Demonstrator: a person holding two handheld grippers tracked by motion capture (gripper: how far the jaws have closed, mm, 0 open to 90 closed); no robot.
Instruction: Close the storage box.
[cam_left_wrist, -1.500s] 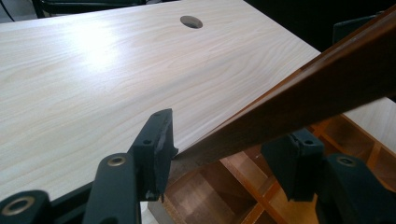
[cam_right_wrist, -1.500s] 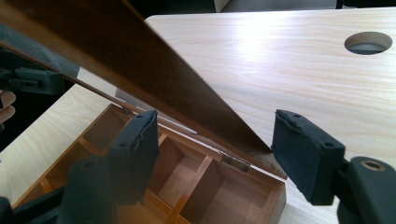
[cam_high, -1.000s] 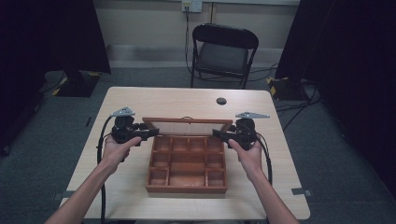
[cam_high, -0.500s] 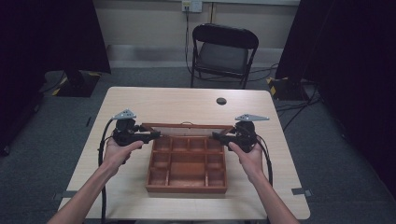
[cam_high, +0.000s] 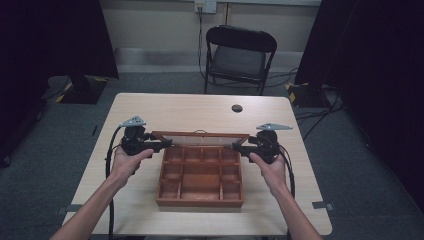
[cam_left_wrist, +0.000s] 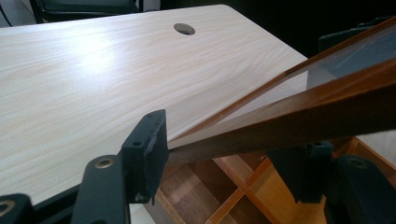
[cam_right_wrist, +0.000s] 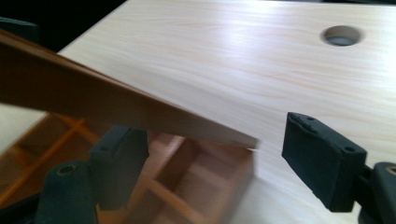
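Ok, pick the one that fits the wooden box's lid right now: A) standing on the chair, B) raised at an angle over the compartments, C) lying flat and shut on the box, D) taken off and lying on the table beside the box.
B: the glass-paned lid tilts up from the box, its compartments open to view, one gripper at each end.

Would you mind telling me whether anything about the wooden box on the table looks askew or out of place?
Nothing looks damaged or spilled. The wooden box sits square on the table, its compartments bare. Its glass lid stands half raised, tilted, with the left gripper and right gripper at its two ends.
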